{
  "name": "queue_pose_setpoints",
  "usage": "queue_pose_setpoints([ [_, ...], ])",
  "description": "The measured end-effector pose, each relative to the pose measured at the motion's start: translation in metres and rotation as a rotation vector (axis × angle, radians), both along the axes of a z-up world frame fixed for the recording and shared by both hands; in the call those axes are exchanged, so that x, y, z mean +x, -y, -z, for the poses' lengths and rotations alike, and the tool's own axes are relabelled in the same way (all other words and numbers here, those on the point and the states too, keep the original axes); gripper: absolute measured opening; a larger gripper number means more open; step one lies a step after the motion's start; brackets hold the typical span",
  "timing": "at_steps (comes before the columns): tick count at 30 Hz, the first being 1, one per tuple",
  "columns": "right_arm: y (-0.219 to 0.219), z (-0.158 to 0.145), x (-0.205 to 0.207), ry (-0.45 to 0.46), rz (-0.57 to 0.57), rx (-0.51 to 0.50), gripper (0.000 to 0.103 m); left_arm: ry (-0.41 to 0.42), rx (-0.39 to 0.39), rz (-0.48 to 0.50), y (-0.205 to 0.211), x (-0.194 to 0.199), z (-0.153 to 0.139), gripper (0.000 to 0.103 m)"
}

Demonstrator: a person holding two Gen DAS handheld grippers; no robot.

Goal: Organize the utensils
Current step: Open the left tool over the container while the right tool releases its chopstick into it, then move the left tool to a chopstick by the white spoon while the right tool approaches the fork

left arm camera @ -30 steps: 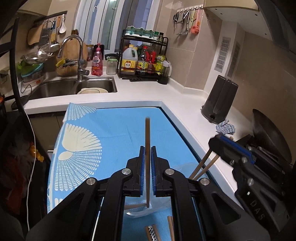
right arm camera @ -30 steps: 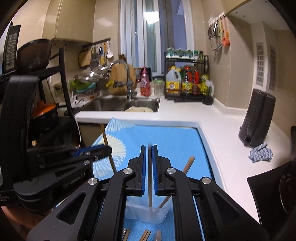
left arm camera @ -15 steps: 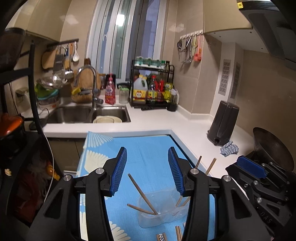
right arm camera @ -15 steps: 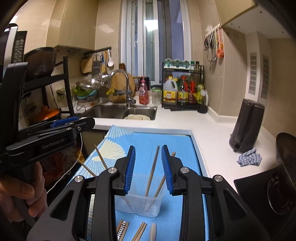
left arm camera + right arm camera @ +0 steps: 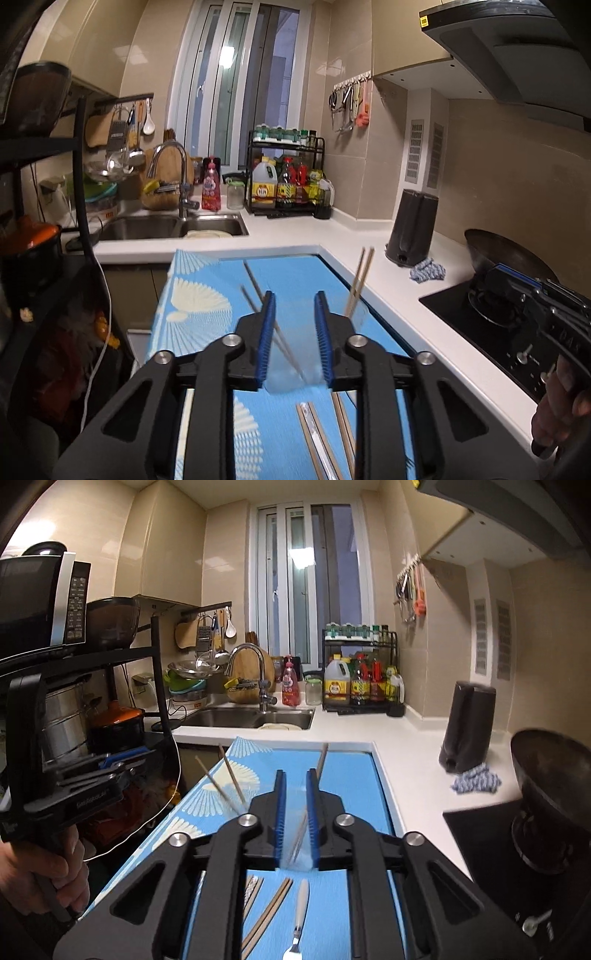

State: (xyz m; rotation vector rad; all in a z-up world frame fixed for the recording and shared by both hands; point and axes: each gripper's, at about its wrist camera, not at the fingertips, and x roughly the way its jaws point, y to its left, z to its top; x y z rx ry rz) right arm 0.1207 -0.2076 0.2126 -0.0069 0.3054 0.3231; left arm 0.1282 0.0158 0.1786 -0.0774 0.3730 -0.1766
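Chopsticks (image 5: 360, 280) stand leaning in a clear tub (image 5: 295, 369) on the blue cloth (image 5: 207, 295); more chopsticks (image 5: 267, 915) and a fork (image 5: 297, 919) lie flat nearer the cameras. Left tool (image 5: 294, 310) and right tool (image 5: 294, 788) both released, grasping nothing. Judgement: next pick suits the loose pair; descend square, pinch mid-shaft, avoid knocking the tub.

Domestic kitchen. Ahead and left of the grippers: a steel sink (image 5: 255, 718) with gooseneck faucet (image 5: 246, 666). Straight ahead: a rack of condiment bottles (image 5: 360, 679) under a window (image 5: 308, 579). Far left: a microwave (image 5: 40, 602) on shelving. Right: a wok (image 5: 506, 254) on a black cooktop (image 5: 476, 332), beneath a range hood (image 5: 513, 44).
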Motion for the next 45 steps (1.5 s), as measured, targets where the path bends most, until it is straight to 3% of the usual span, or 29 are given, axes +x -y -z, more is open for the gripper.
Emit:
queue_pose_setpoints([
  [1,0.005,0.007,-0.004,-0.010,0.009,0.008,0.009,-0.010,0.004,0.007,0.001,-0.006,0.010,0.010],
  [6,0.021,0.057,-0.015,-0.121,0.041,0.076,0.010,-0.077,0.017,0.012,0.008,-0.026,0.057,0.009],
  [11,0.029,0.131,-0.017,-0.302,0.045,0.157,0.012,-0.161,0.012,0.016,0.013,-0.043,0.100,0.009],
  [16,0.031,0.186,-0.014,-0.467,0.051,0.224,0.014,-0.250,-0.059,0.008,0.010,-0.059,0.133,0.009],
  [19,0.032,0.207,-0.010,-0.542,0.054,0.279,0.021,-0.308,-0.086,0.009,0.015,-0.070,0.157,0.009],
  [24,0.038,0.225,-0.008,-0.591,0.083,0.326,0.025,-0.331,-0.117,-0.008,0.022,-0.085,0.178,0.009],
  [30,0.035,0.239,-0.005,-0.656,0.079,0.365,0.027,-0.344,-0.053,-0.001,0.038,-0.090,0.194,0.010],
  [38,0.028,0.241,-0.005,-0.665,0.082,0.397,0.028,-0.378,-0.007,0.005,0.048,-0.087,0.206,0.010],
  [45,0.020,0.241,-0.008,-0.665,0.108,0.376,0.018,-0.369,0.026,-0.006,0.053,-0.089,0.206,0.010],
])
